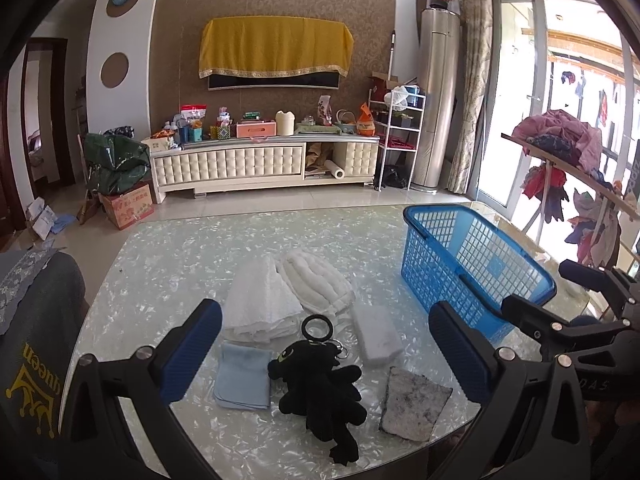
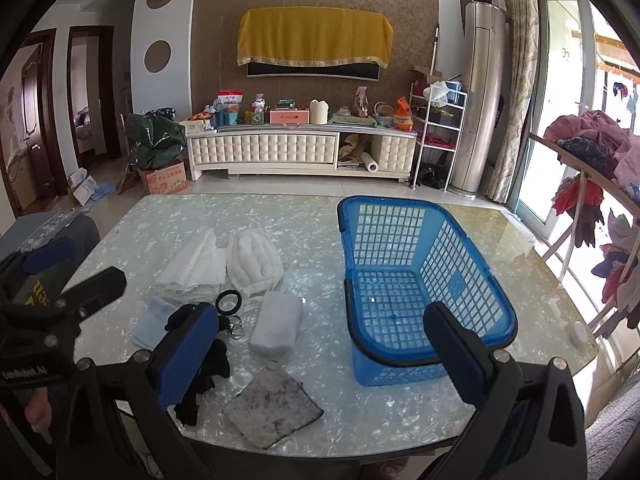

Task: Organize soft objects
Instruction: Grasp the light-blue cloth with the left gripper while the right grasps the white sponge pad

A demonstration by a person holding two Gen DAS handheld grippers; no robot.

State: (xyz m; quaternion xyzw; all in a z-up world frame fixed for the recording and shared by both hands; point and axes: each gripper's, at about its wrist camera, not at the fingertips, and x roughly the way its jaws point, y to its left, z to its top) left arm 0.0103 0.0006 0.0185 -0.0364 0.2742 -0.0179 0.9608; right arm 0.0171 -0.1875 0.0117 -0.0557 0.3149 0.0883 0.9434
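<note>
On the pearly glass table [image 1: 168, 264] lie several soft things: a black plush dragon [image 1: 320, 392] with a key ring, a light blue cloth [image 1: 242, 380], a folded white towel [image 1: 260, 304], a white quilted pad [image 1: 316, 280], a white sponge [image 1: 376, 334] and a stained grey cloth [image 1: 412, 404]. My left gripper [image 1: 326, 348] hovers open just above the dragon, touching nothing. The empty blue basket [image 2: 384, 236] stands to the right. Open and empty, my right gripper [image 2: 324, 356] hangs between the sponge [image 2: 276, 320] and the basket. Its left finger hides part of the dragon [image 2: 208, 372].
A chair back with a dark cover [image 1: 36, 320] stands at the table's left edge. A clothes rack [image 2: 592, 184] loaded with garments is beyond the right edge. Across the tiled floor are a white TV cabinet [image 1: 240, 164] and a cardboard box [image 1: 128, 208].
</note>
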